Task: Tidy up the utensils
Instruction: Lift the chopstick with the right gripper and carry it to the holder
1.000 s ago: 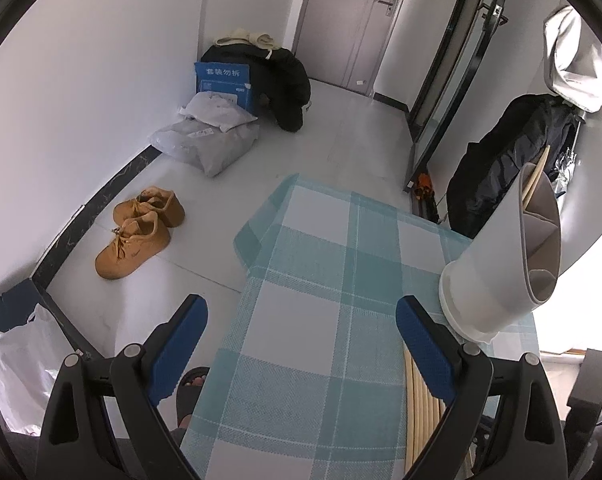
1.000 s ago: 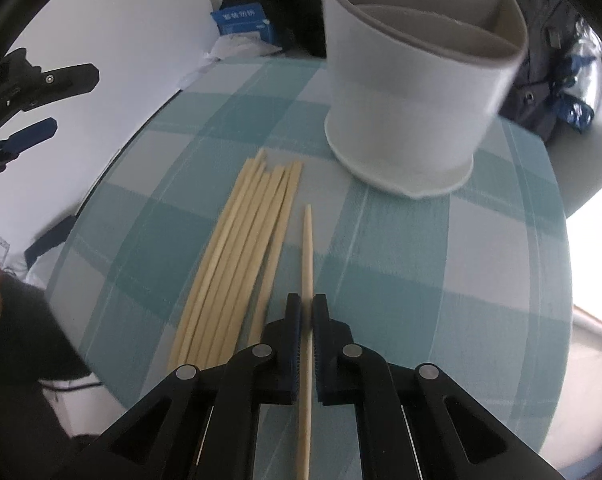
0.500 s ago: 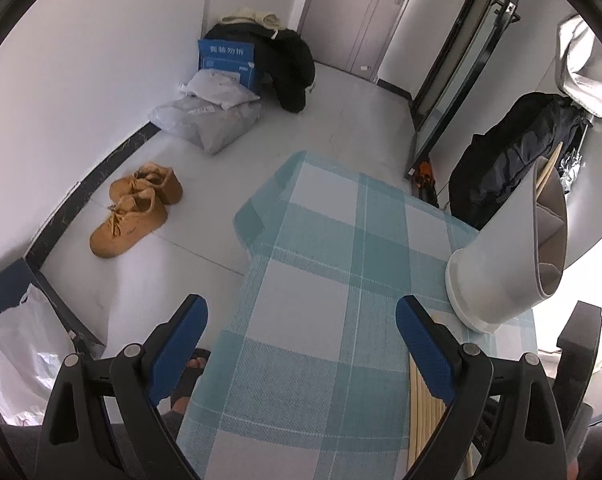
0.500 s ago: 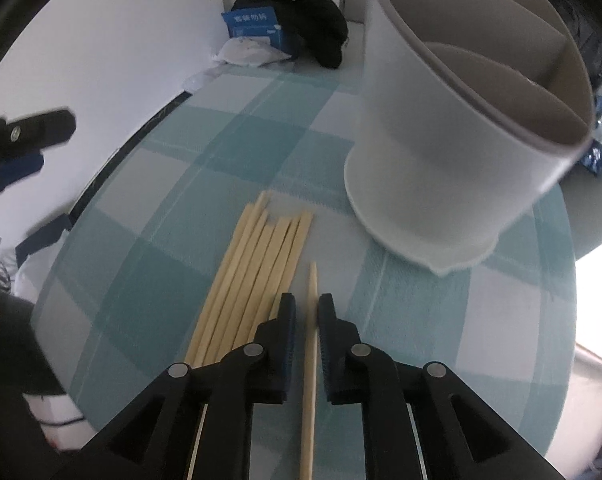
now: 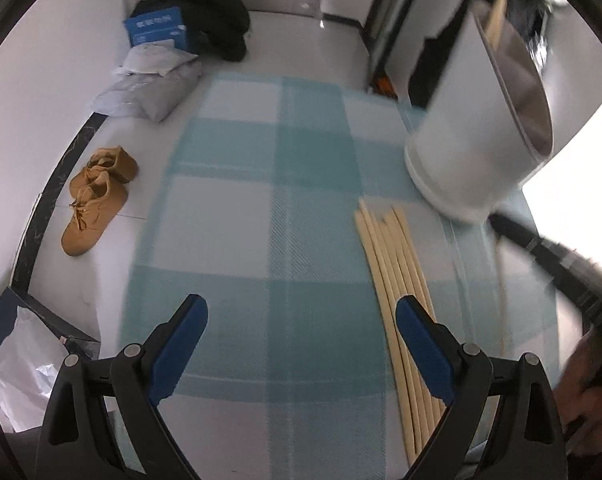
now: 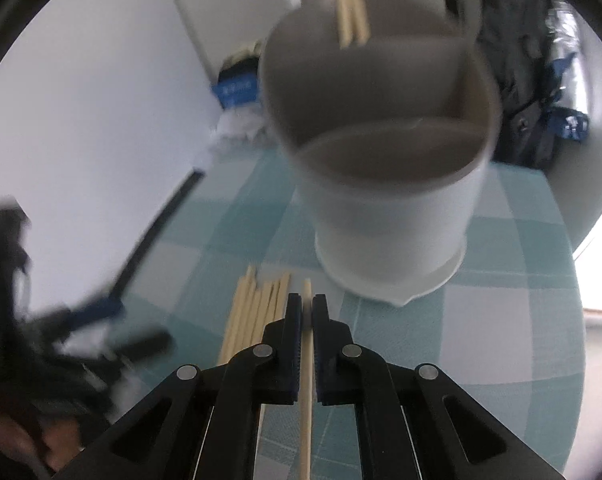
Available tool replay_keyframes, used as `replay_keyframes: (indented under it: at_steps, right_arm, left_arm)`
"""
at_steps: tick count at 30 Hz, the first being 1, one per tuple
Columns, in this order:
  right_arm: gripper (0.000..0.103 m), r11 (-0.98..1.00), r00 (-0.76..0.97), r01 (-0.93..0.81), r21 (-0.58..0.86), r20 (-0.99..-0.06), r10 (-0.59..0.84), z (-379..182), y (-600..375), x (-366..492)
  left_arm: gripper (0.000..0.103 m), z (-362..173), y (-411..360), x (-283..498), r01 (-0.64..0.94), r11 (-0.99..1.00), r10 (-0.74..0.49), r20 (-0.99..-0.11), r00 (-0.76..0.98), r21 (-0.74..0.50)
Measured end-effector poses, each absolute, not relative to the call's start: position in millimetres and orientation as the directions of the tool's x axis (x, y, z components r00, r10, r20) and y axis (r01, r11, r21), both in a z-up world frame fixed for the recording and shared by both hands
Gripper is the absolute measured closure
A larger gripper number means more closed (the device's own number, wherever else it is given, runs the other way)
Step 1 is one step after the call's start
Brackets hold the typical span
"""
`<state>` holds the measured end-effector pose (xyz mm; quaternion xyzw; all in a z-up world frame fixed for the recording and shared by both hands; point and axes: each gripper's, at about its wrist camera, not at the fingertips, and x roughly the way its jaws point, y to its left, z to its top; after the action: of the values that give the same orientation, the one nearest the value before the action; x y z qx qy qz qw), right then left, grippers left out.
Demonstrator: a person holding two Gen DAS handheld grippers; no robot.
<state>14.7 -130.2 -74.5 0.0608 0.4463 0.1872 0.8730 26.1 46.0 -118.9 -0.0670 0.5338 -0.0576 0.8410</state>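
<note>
Left wrist view showed a blue box on the floor with white lettering too blurred to read. The table carried a teal and white checked cloth; grey floor, white walls, tan shoes and a dark clothing pile surrounded it. The left gripper stood wide open with nothing between its blue pads. Loose chopsticks lay in a row toward the table's right edge, just in front of the white divided holder. The right gripper was clamped on a single chopstick, lifted in front of the holder. More chopsticks stood in the holder's far compartment.
</note>
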Motion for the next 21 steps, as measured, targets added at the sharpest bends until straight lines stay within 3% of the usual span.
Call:
replay_keyframes:
  at_steps: [7,21]
  right_arm:
    - [0.099,0.899,0.616,-0.178,0.399,-0.668,0.418,-52,-184,2]
    - [0.099,0.889,0.694,-0.115,0.443,-0.605,0.391,-43,-206,0]
  left_arm:
    - [0.011,-130,27,23,0.055,0.994,-0.109,-0.918,0.382,-0.095]
    - [0.011,-129,24,23,0.032,0.998,-0.057,-0.923,0.38,-0.048]
